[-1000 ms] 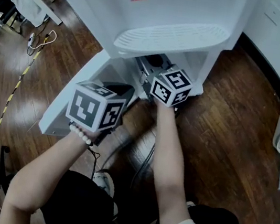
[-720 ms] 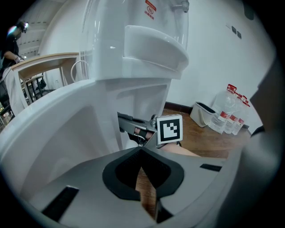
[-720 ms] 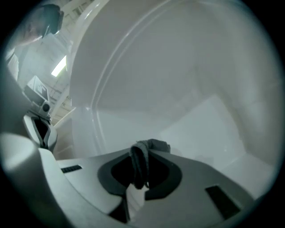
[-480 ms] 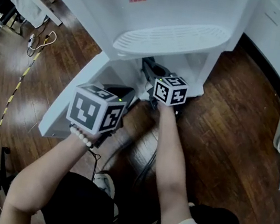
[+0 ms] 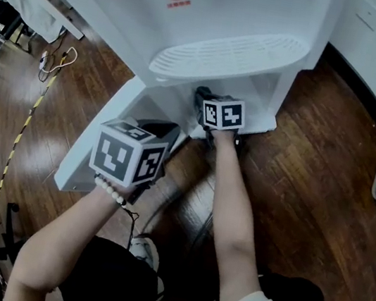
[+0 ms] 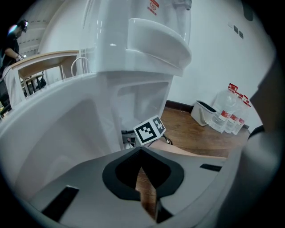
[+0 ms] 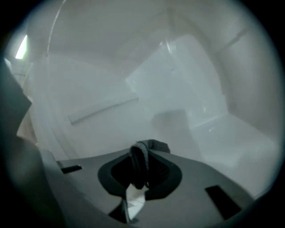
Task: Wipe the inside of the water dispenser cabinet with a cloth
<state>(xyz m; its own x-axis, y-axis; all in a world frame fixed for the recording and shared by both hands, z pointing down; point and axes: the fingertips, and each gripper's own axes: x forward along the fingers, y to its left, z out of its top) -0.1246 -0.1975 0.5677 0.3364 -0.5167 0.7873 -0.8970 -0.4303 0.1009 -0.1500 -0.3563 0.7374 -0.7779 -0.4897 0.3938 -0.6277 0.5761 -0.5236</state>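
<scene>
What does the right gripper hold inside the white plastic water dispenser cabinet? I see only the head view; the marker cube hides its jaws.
Observer: The right gripper is shut on a folded dark grey cloth.
Operator: Does the cloth reach the wall?
Observer: Its end sticks out past the jaw tips toward the white back wall; contact I cannot tell.
Operator: And the left gripper?
Observer: The left gripper is shut, with nothing between its jaws.
</scene>
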